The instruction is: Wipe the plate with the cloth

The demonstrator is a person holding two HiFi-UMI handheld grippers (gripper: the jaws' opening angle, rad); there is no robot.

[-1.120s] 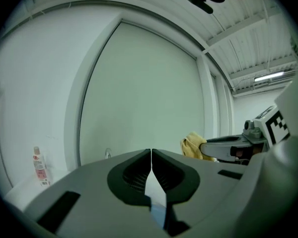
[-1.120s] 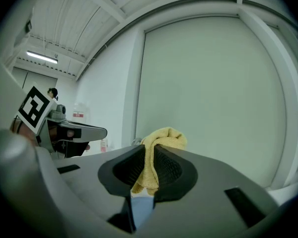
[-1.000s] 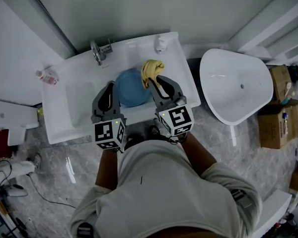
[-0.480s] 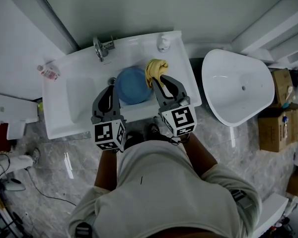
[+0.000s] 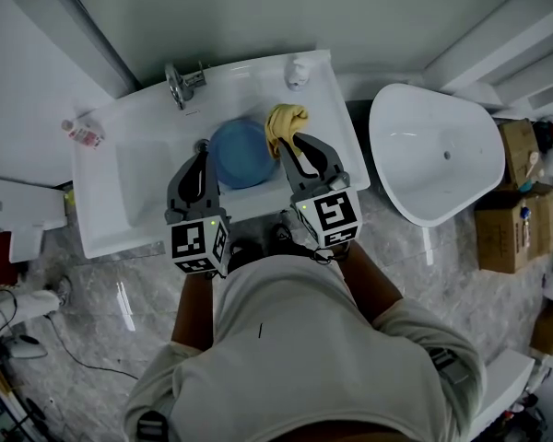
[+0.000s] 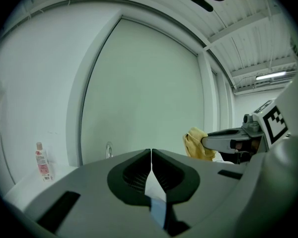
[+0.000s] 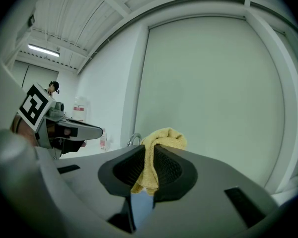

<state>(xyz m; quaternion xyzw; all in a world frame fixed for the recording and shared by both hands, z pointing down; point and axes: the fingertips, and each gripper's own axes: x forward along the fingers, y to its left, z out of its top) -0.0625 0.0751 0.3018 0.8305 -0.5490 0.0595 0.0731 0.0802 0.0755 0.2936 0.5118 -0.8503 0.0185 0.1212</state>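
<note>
A round blue plate (image 5: 240,155) lies in the white sink (image 5: 129,201). My right gripper (image 5: 288,142) is shut on a bunched yellow cloth (image 5: 284,121) just above the plate's right rim. In the right gripper view the cloth (image 7: 164,136) bulges out over the closed jaws of the right gripper (image 7: 151,150). My left gripper (image 5: 201,148) hovers at the plate's left edge. In its own view the left gripper (image 6: 151,152) has its jaws pressed together with nothing between them. The cloth (image 6: 196,144) shows off to its right.
A chrome faucet (image 5: 180,83) stands at the sink's back rim, and a small bottle (image 5: 81,133) at its left corner. A small white object (image 5: 297,70) sits at the back right corner. A white toilet bowl (image 5: 433,155) and cardboard boxes (image 5: 511,219) stand to the right.
The head view has shifted slightly. Both grippers, the cloth and the plate keep their places relative to the sink.
</note>
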